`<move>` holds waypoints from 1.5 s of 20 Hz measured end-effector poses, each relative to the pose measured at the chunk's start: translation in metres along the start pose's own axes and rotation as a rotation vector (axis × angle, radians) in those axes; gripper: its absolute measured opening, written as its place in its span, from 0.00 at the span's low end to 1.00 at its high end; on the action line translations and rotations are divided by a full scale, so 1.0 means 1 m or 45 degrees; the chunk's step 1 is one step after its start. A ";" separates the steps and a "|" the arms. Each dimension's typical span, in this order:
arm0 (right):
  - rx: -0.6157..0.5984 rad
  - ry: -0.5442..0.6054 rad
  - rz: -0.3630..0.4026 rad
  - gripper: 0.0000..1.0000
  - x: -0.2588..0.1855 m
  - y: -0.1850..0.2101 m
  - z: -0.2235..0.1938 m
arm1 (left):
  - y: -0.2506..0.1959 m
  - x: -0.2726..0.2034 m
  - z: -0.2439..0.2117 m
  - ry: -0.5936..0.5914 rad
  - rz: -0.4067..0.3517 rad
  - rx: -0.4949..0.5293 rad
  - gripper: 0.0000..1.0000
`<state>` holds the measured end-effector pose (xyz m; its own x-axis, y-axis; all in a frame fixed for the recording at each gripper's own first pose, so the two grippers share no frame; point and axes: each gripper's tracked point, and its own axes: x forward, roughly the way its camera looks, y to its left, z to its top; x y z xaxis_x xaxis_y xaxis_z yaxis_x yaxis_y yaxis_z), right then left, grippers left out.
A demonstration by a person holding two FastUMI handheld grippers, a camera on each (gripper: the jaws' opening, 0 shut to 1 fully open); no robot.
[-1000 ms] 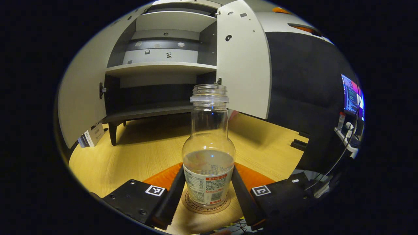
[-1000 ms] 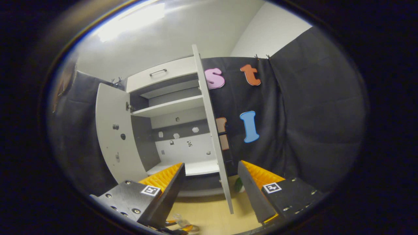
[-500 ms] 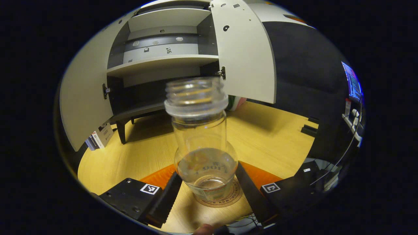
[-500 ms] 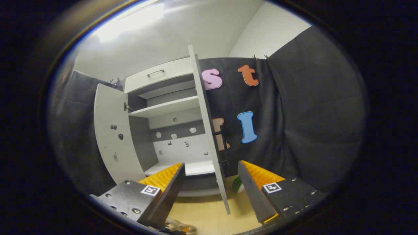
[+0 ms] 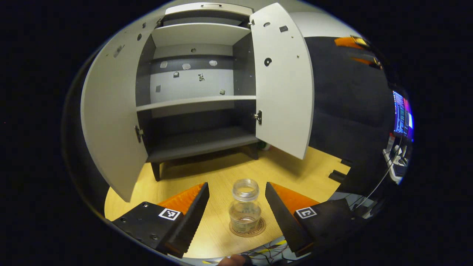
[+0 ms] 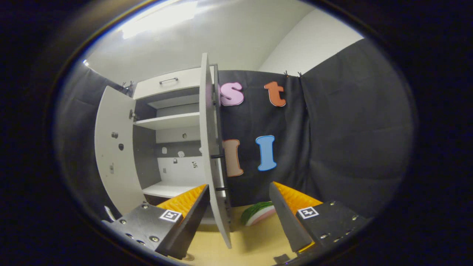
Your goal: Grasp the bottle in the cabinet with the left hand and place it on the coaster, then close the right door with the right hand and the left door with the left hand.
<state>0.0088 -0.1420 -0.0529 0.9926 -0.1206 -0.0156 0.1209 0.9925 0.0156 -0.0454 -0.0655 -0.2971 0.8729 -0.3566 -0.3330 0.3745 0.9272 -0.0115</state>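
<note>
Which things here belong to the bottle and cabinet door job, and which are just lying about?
Job:
bottle, upright on the coaster
cabinet
right door, open
left door, open
left gripper, jaws open
right gripper, jaws open

Lying about:
watermelon slice on the table
monitor

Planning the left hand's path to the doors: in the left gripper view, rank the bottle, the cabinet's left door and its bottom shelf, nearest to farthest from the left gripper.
1. Bottle, between the open jaws, on the coaster.
2. Left door, swung open at left.
3. Bottom shelf, inside the cabinet behind.
</note>
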 end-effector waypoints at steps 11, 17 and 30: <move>-0.029 0.014 -0.100 0.98 0.138 -0.027 -0.010 | 0.057 -0.085 0.175 -0.280 0.117 -0.146 0.95; -0.064 0.055 -0.053 0.91 0.154 -0.006 0.001 | 0.090 -0.112 0.186 -0.248 0.193 -0.098 0.96; -0.018 0.200 0.219 0.91 0.153 0.017 -0.002 | 0.190 -0.184 0.178 -0.106 0.417 -0.020 0.96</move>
<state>0.1629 -0.1437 -0.0572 0.9841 0.0537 -0.1694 -0.0515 0.9985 0.0173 -0.0796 0.1556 -0.0700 0.9688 -0.0470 -0.2434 0.0655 0.9955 0.0685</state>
